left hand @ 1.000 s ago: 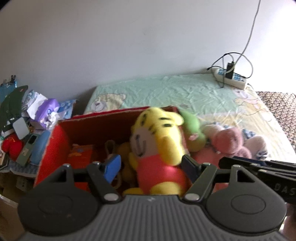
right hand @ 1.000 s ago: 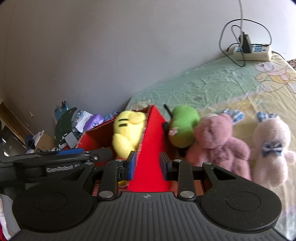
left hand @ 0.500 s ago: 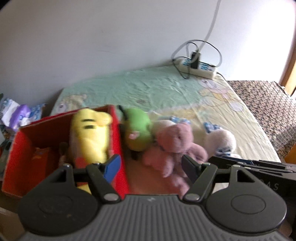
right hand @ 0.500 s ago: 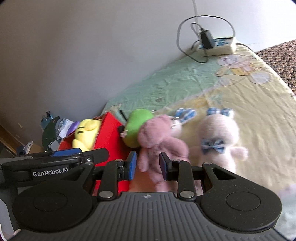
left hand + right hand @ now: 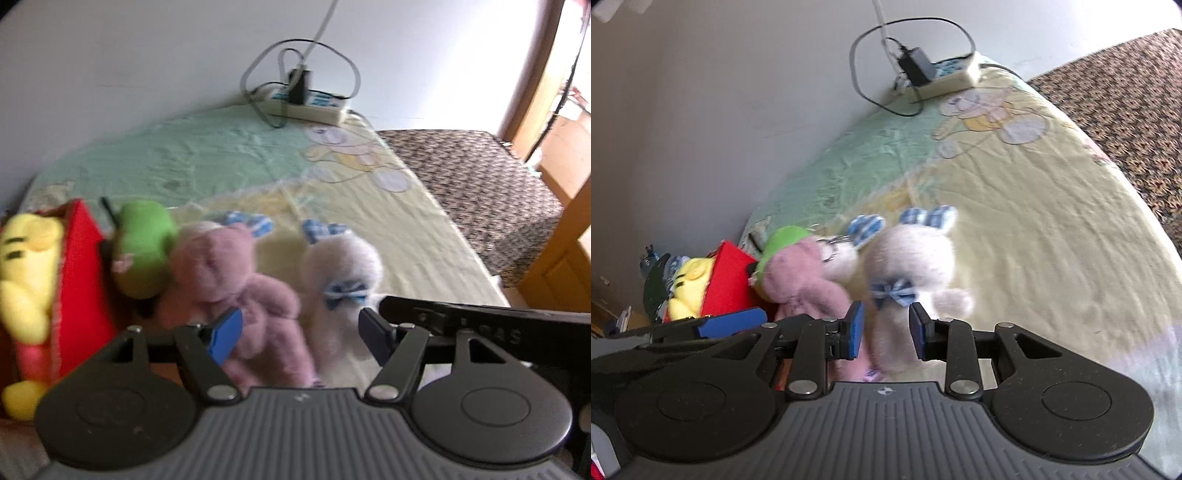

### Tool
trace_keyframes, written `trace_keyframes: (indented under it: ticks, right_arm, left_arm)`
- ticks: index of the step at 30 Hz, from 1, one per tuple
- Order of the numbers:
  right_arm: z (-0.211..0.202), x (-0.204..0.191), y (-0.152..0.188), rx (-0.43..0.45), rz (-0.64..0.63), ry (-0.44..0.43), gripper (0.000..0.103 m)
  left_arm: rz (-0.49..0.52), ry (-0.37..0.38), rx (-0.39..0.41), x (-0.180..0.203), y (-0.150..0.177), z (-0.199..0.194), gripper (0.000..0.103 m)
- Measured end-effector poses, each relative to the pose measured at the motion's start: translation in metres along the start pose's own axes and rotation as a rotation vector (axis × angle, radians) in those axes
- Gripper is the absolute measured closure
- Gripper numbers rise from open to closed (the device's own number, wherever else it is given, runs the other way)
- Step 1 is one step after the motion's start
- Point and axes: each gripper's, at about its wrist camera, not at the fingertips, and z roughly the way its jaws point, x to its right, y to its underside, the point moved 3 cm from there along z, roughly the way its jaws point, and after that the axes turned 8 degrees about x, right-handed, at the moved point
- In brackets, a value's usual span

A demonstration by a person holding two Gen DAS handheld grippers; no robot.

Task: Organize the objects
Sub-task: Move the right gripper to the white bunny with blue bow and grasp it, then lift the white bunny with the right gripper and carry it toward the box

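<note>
A red box (image 5: 79,266) at the left of the bed holds a yellow tiger plush (image 5: 26,266). A green plush (image 5: 142,251) leans against the box's outer wall. A pink bear (image 5: 229,280) and a white bunny with blue checked ears (image 5: 340,273) lie beside it on the sheet. My left gripper (image 5: 301,334) is open and empty, just in front of the bear and bunny. My right gripper (image 5: 886,328) is open part-way and empty, its fingers either side of the bunny's (image 5: 912,258) lower body; contact is unclear. The pink bear (image 5: 801,280) lies to its left.
A white power strip with a black charger and looped cables (image 5: 306,99) lies at the far edge of the bed by the wall. A patterned brown mattress (image 5: 472,181) adjoins on the right, with wooden furniture (image 5: 561,251) beyond. Clutter lies left of the box (image 5: 657,280).
Both grippers have swung right, away from the red box and toward the pink bear and white bunny. The yellow tiger stays in the box. Both grippers remain empty.
</note>
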Motion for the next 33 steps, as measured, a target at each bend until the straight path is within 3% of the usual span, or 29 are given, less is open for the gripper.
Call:
trace_keyframes:
  ticks: [11,16,22,31,33]
  right_arm:
    - [0.029,0.040,-0.010,-0.051,0.100,0.007,0.072]
    - [0.043,0.046,-0.014,-0.071,0.152,-0.037,0.066]
    - [0.060,0.043,-0.016,-0.102,0.144,-0.090,0.058]
    - [0.080,0.038,-0.015,-0.132,0.157,-0.154,0.057]
    - [0.079,0.040,-0.015,-0.134,0.152,-0.156,0.062]
  left_arm:
    - [0.005,0.183,-0.030,0.021,0.008,0.039,0.038]
    - [0.030,0.208,-0.045,0.025,0.010,0.056,0.041]
    - [0.008,0.183,-0.078,0.011,0.010,0.084,0.041]
    - [0.019,0.146,-0.094,0.008,0.011,0.101,0.036]
    - [0.030,0.139,-0.092,0.009,0.011,0.102,0.037]
